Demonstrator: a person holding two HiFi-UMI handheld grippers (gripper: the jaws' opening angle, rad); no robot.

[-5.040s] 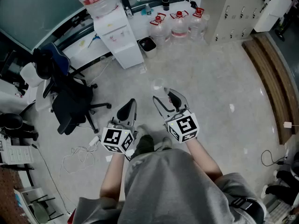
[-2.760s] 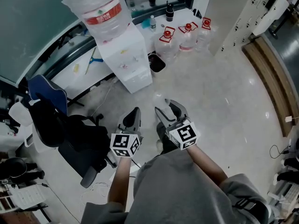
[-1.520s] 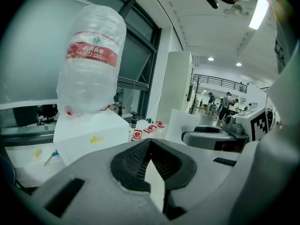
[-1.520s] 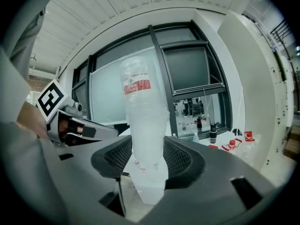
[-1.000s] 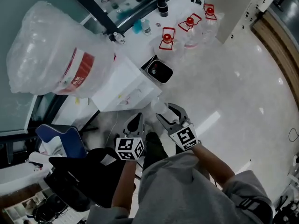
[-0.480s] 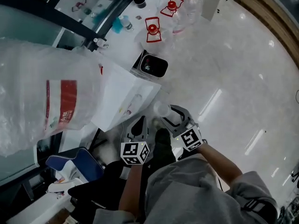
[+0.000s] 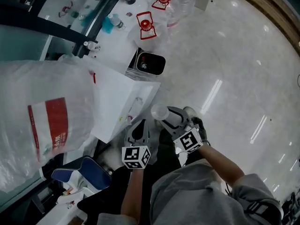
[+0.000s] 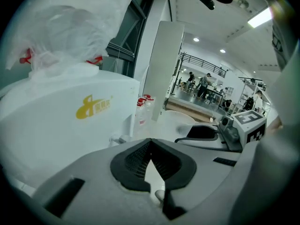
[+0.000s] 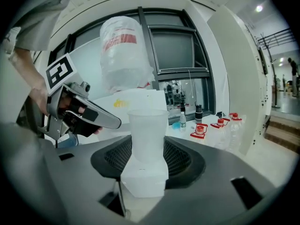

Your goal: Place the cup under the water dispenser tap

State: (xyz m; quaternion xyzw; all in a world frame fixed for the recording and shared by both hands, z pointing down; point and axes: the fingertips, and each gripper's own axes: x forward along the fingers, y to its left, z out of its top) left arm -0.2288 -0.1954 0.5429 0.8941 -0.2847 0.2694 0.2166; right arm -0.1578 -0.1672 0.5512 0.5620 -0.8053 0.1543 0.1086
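Fingers [image 9: 182, 159] of right gripper [image 9: 148, 159] pinching upright cup [image 9: 147, 125], beside water dispenser [image 7: 119, 97]

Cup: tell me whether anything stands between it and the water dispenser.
Nothing visible does. The cup, upright in the right gripper, faces the water dispenser with open space between; the left gripper hangs off to the side.

Grey short-sleeved shirt [image 7: 201, 198] — black-and-white marker cubes [image 7: 136, 157] by the hands
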